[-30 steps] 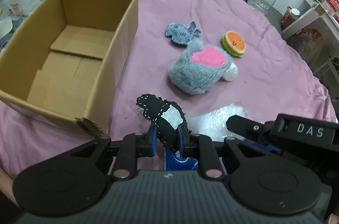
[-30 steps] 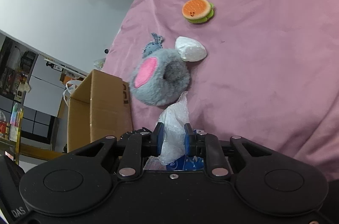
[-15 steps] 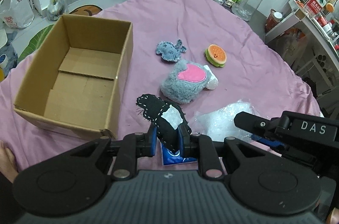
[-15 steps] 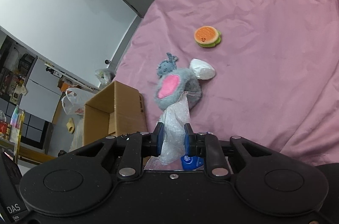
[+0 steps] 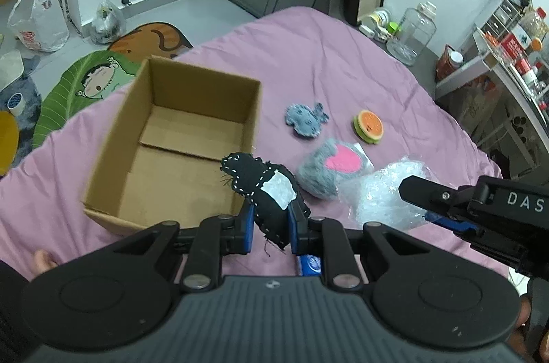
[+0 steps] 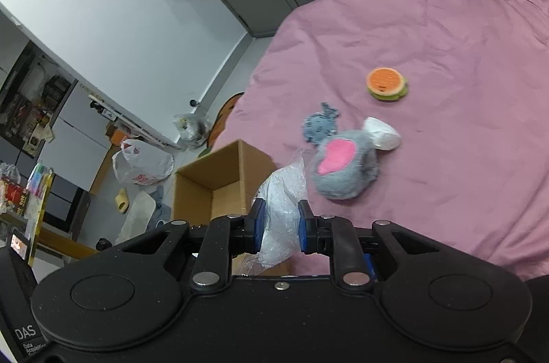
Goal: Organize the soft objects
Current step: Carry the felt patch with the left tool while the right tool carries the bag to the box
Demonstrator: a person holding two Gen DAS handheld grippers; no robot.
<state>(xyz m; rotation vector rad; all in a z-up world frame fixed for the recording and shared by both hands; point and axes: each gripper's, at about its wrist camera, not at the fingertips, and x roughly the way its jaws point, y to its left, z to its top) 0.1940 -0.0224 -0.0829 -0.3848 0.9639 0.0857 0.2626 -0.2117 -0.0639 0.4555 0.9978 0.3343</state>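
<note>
While the left gripper (image 5: 271,224) is closed on the black toy (image 5: 266,191), the empty box (image 5: 178,143) lies at its ten o'clock, nearer to this hand. At its three o'clock, the right gripper (image 6: 279,227) pinches the plastic bag (image 6: 283,212).

Left gripper (image 5: 270,222) jaws clamped; right gripper (image 6: 278,227) jaws clamped

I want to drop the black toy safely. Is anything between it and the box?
Nothing visible. The left claw holds the black toy just at the near right corner of the open box, whose visible floor is bare. The other toys lie right of the box.
</note>
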